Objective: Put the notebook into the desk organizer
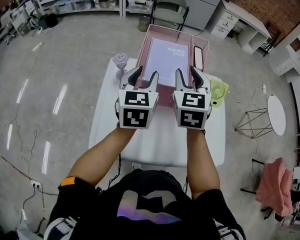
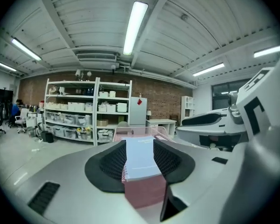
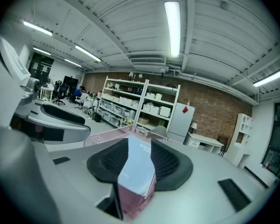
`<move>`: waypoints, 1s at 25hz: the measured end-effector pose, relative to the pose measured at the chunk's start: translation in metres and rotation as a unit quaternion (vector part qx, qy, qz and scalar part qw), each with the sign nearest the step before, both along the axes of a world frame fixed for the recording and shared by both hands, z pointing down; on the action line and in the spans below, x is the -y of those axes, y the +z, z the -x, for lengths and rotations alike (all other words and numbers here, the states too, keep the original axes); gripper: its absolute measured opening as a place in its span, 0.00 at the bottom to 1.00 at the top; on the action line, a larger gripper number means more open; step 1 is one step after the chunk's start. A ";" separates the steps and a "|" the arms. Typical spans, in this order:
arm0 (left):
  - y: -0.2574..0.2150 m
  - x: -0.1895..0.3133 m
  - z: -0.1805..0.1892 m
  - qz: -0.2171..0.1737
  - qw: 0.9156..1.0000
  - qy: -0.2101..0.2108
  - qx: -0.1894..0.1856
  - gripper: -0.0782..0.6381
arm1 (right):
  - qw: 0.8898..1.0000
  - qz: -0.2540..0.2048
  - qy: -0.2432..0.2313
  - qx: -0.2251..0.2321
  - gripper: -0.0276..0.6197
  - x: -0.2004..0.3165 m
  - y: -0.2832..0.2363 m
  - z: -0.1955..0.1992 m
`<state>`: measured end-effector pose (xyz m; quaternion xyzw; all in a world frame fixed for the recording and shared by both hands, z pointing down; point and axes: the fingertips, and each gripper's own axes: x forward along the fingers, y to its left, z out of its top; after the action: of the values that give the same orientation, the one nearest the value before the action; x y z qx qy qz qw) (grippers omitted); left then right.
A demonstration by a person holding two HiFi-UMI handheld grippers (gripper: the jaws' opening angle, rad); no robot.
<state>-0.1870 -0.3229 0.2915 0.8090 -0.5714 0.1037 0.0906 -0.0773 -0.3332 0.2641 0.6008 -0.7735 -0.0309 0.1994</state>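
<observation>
Head view: notebook (image 1: 165, 58) sits inside the pink desk organizer (image 1: 175, 30), upper centre of frame, on the white table (image 1: 160, 141). Pale cover, spiral binding down its left edge, small print near the top. It seems to lean on the far wall, likely to stay propped. Left gripper (image 1: 144, 75) and right gripper (image 1: 187, 72) hover side by side at the near rim, fingers spread, pinching nothing. Job looks done.
</observation>
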 end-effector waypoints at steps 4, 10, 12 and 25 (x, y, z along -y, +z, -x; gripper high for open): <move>-0.013 -0.033 -0.017 -0.034 0.999 -0.010 0.018 0.29 | 0.999 -0.023 -0.020 0.019 0.14 -0.034 -0.002 -0.012; -0.022 -0.087 -0.044 -0.053 0.998 -0.021 0.032 0.13 | 0.996 -0.035 -0.054 0.055 0.07 -0.091 -0.008 -0.029; -0.026 -0.108 -0.056 -0.059 0.998 -0.017 0.034 0.12 | 0.995 -0.041 -0.069 0.064 0.07 -0.113 -0.012 -0.035; 0.015 -0.260 -0.122 -0.047 0.998 -0.024 0.032 0.12 | 0.988 -0.003 -0.125 0.094 0.07 -0.259 0.032 -0.091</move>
<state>-0.0651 -0.0627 0.3063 0.7948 -0.5974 0.1004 0.0362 0.0140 -0.0741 0.2965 0.5003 -0.8577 -0.0017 0.1184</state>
